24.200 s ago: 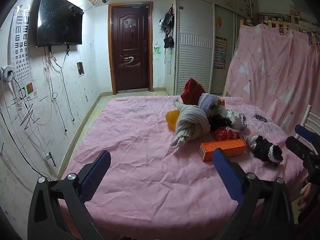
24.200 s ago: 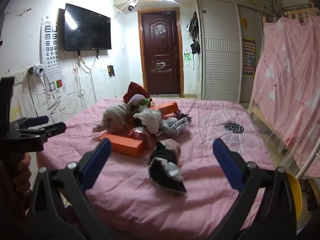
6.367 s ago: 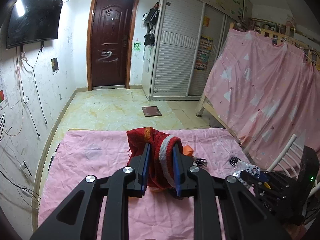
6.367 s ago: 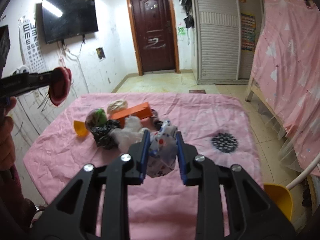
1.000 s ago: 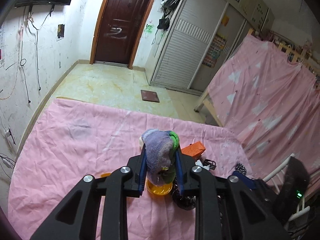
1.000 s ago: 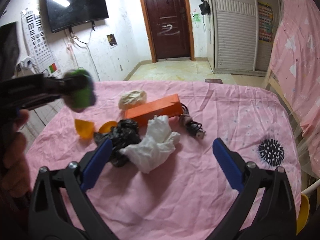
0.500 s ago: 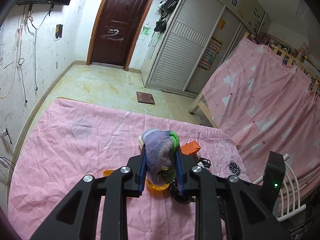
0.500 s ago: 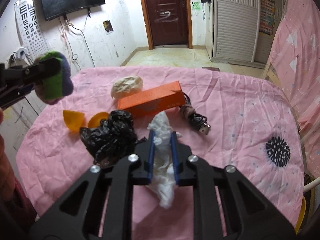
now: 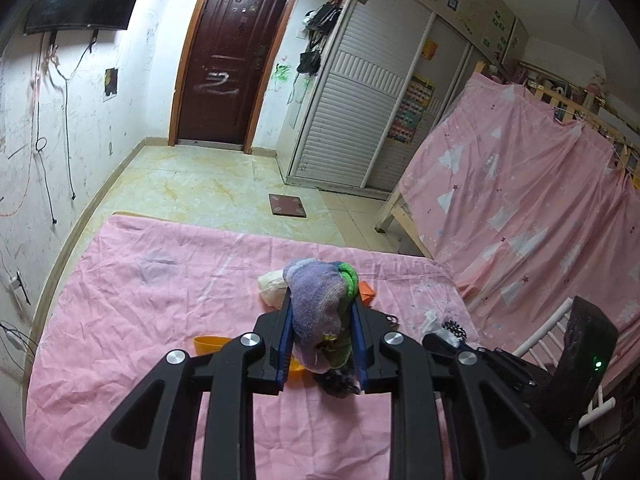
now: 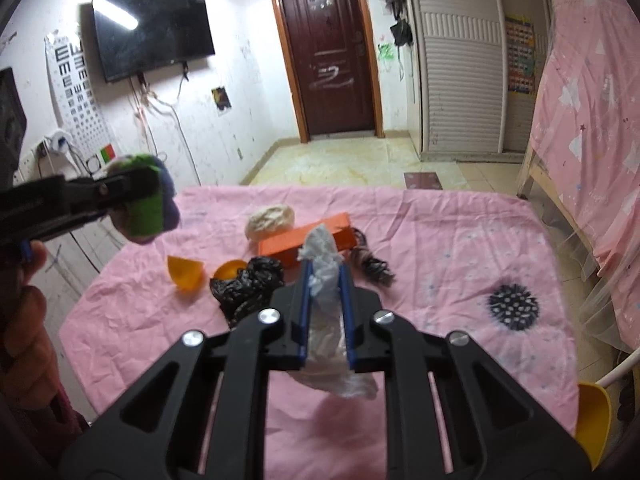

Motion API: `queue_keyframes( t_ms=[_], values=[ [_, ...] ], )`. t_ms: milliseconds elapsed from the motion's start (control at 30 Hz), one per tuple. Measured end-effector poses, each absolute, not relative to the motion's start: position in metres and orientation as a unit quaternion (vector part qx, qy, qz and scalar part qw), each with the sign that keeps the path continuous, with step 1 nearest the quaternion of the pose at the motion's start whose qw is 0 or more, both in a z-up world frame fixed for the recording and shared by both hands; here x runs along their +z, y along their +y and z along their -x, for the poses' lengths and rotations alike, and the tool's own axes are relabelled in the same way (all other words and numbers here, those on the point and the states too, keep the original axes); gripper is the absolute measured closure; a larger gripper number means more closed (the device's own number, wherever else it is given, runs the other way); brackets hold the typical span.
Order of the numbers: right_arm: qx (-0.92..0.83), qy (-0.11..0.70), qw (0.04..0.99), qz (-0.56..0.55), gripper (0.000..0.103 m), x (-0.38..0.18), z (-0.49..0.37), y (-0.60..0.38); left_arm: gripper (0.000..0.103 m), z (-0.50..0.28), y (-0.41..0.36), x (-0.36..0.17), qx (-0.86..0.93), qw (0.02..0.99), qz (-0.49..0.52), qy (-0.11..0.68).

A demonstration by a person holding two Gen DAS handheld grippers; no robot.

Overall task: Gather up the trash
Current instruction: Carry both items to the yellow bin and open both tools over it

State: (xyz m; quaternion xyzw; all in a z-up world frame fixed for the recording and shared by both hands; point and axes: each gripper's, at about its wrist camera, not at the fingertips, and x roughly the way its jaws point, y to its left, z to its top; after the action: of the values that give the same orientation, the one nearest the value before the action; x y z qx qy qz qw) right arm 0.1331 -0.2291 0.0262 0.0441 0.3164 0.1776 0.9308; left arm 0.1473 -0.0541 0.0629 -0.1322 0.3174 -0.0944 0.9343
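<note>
The purple-green knitted bundle [image 9: 318,304] is clamped by the left gripper [image 9: 320,344]; the white plastic bag [image 10: 325,272] is pinched between the right gripper [image 10: 325,320] fingers, both lifted clear of the bench [image 10: 440,240] for disposal.

Both grippers same build: matte black plastic frames, triangular cutouts in the linkage arms, four round silver screw heads across each. Left gripper [image 9: 322,334] and right gripper [image 10: 325,316] have blue pads lining the inner finger faces [image 10: 305,312]. Right unit's rear housing [image 9: 588,344] shows a lit green LED. Left hand [image 10: 28,320]: bare skin, dark red sleeve at the wrist.
</note>
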Motion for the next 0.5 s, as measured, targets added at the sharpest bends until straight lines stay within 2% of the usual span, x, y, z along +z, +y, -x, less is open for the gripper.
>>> queue_keyframes(
  t_ms=[500],
  values=[
    [0.117,0.261,0.952,-0.108,0.090,0.044,-0.087,-0.334,0.086,-0.126,-0.127,0.081,-0.126,0.938,0.082,0.312]
  ],
)
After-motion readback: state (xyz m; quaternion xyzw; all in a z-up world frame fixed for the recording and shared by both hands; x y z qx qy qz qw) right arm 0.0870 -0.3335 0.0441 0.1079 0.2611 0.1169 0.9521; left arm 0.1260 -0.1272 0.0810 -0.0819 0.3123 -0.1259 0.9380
